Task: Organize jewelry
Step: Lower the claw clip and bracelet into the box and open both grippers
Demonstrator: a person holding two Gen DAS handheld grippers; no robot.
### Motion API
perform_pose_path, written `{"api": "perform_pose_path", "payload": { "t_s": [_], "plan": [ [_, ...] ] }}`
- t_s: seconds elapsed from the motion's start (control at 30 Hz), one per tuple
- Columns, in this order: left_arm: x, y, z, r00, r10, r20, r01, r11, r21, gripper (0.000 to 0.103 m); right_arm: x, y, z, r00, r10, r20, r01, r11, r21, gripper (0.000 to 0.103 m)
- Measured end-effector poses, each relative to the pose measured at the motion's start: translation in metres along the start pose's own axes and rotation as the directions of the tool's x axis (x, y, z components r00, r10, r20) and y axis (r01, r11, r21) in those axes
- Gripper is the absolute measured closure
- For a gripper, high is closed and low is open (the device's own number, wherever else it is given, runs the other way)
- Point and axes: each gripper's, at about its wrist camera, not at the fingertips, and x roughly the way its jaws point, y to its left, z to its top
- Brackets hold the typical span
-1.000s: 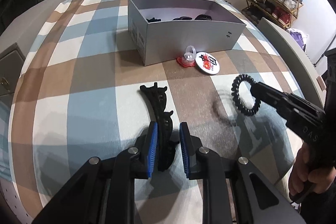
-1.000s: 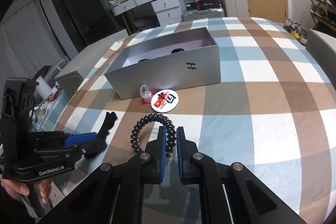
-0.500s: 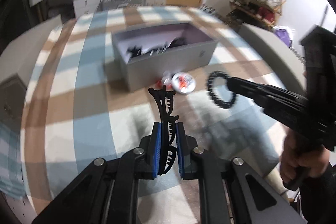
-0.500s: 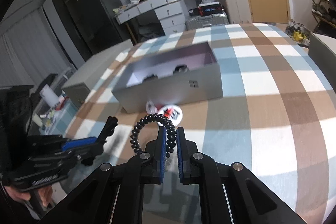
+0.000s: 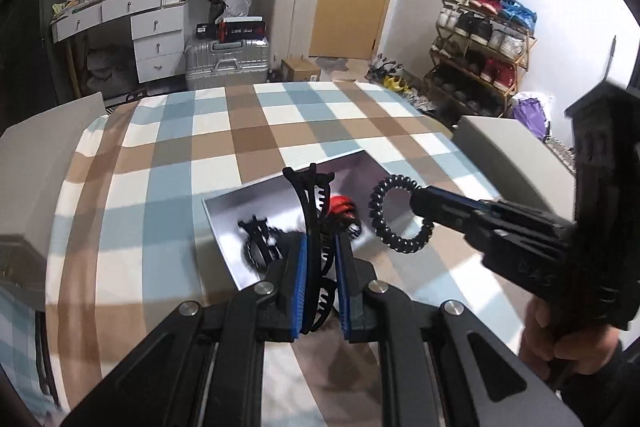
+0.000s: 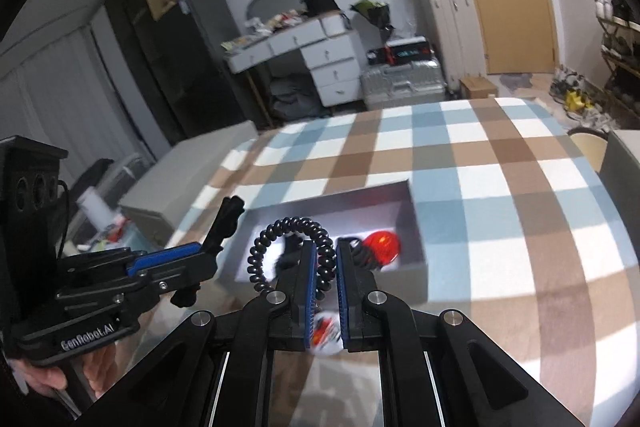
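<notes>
My left gripper [image 5: 320, 247] is shut on a long black hair claw clip [image 5: 310, 203], held upright in the air just short of the grey open box [image 5: 224, 239]. My right gripper [image 6: 323, 259] is shut on a black spiral hair tie [image 6: 280, 247], also lifted near the box [image 6: 416, 215]. The right gripper and the tie show in the left wrist view [image 5: 400, 215]. The left gripper and the clip show in the right wrist view [image 6: 224, 223]. Inside the box lie black hair pieces [image 5: 260, 239] and a red item [image 6: 382, 245].
The box sits on a checked blue, brown and white cloth [image 5: 168, 163]. A round white and red badge [image 6: 326, 335] lies below my right gripper. Grey chair backs [image 5: 36, 163] flank the table. Drawers, suitcases and a shoe rack stand behind.
Both grippers have risen from the table and moved forward to the box, each carrying its item. The left gripper closed on the claw clip and lifted it upright.
</notes>
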Motion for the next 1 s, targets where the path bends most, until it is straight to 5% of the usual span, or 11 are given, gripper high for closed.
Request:
{"api": "perform_pose_path", "payload": {
  "t_s": [0.3, 0.77, 0.87, 1.0],
  "plan": [
    [0.022, 0.020, 0.006, 0.996, -0.080, -0.032, 0.076, 0.992, -0.098, 0.094, 0.042, -0.009, 0.015, 0.998, -0.033, -0.055, 0.034, 0.999, 0.010, 0.094],
    [0.035, 0.017, 0.009, 0.996, -0.051, -0.077, 0.045, 0.995, -0.086, 0.093, 0.054, -0.004, 0.014, 0.998, -0.019, -0.060, 0.020, 1.000, 0.008, 0.092],
    [0.037, 0.015, 0.009, 0.994, -0.035, -0.104, 0.027, 0.997, -0.070, 0.083, 0.046, -0.005, 0.014, 0.999, -0.017, -0.037, 0.018, 1.000, 0.015, 0.092],
    [0.023, 0.015, 0.006, 0.998, -0.030, -0.053, 0.026, 0.997, -0.072, 0.054, 0.030, -0.006, 0.010, 1.000, -0.024, -0.014, 0.024, 0.999, 0.026, 0.091]
  ]
}}
